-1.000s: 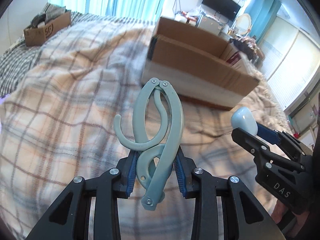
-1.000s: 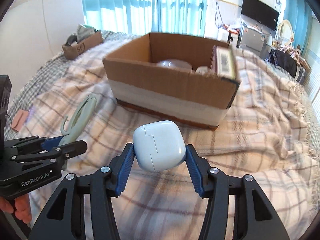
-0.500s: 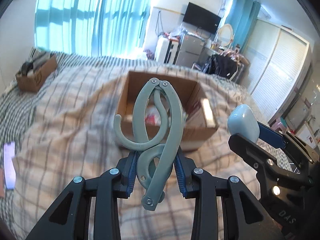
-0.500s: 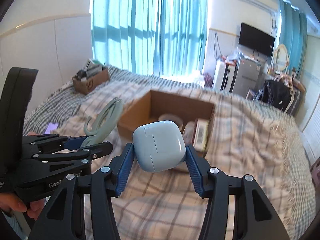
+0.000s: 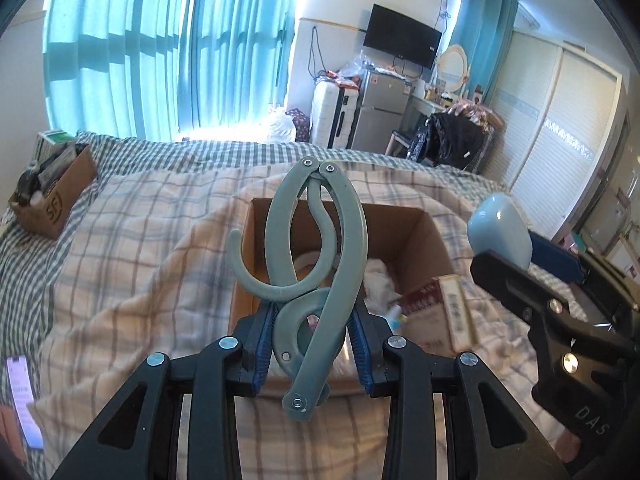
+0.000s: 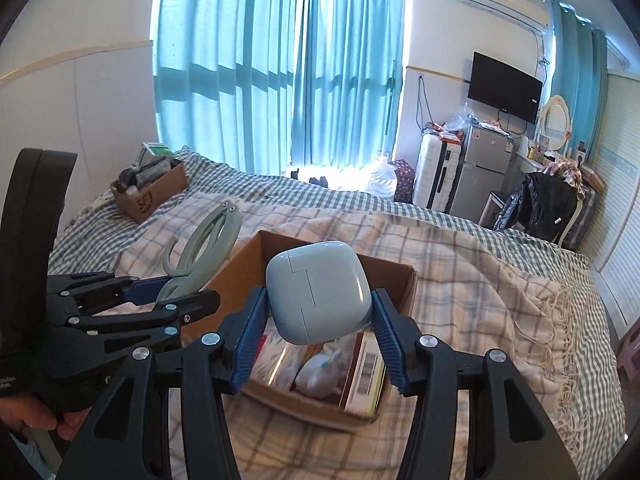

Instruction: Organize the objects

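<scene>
Both tools now sit higher and look down into the open brown cardboard box [image 6: 400, 280] on the plaid-blanketed bed [image 6: 500, 280]; a second ago they were low, facing its side wall. Left tool [image 5: 312, 344] clamped tight on the folded grey-green plastic travel hanger [image 5: 320, 248], right tool [image 6: 316, 338] gripping the pale blue rounded plastic earbud case [image 6: 316, 288], both items held above the box. Reads as carry nearly done, release into the box likely next.
</scene>
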Demonstrator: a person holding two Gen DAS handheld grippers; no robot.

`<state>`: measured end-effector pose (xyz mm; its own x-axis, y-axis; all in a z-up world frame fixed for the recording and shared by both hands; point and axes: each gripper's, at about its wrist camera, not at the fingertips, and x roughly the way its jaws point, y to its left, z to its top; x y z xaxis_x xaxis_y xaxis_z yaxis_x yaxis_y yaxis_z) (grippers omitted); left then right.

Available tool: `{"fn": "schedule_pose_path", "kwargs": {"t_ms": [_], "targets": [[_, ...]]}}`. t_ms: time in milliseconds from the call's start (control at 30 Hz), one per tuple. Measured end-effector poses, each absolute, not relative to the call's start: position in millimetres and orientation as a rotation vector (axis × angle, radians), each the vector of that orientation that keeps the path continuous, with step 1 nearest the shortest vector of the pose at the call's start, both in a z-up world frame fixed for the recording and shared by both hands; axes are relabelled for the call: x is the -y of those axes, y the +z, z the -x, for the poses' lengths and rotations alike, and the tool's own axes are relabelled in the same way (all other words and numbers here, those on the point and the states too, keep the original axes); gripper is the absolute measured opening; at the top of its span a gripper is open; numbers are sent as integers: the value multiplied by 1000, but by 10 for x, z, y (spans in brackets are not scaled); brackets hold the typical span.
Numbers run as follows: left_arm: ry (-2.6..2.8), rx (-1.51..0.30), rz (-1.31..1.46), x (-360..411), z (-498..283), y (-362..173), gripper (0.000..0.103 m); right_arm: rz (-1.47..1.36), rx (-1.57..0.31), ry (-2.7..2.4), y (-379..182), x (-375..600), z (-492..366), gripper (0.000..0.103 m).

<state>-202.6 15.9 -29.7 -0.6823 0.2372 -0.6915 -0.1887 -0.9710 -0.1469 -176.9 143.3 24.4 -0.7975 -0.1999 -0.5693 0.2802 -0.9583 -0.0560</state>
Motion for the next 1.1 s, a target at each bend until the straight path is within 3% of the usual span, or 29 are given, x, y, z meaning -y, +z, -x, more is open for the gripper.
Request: {"fn": "schedule_pose_path", "kwargs": {"t_ms": [267, 633, 667, 733, 967, 1100], "targets": [[2652, 59, 1191, -290, 2467, -695, 35, -897, -234, -2772, -9, -1398, 2359, 52], [2575, 61, 1279, -475, 2528, -942, 36, -887, -189, -2791, -177, -1531, 2453, 54], [2574, 59, 1293, -482, 2511, -944, 42, -880, -184, -2796, -160, -1543, 2438, 62], [2584, 61, 1293, -479, 2463, -893, 54, -864, -157, -2808, -94, -1594, 2377, 68], [2656, 105, 1218, -453, 2135, -447, 83, -828, -114, -2845, 271, -1747, 2017, 68], [2716, 81, 1116, -440, 1828, -50, 92, -783, -101, -2878, 588, -1845, 1688, 70]]}}
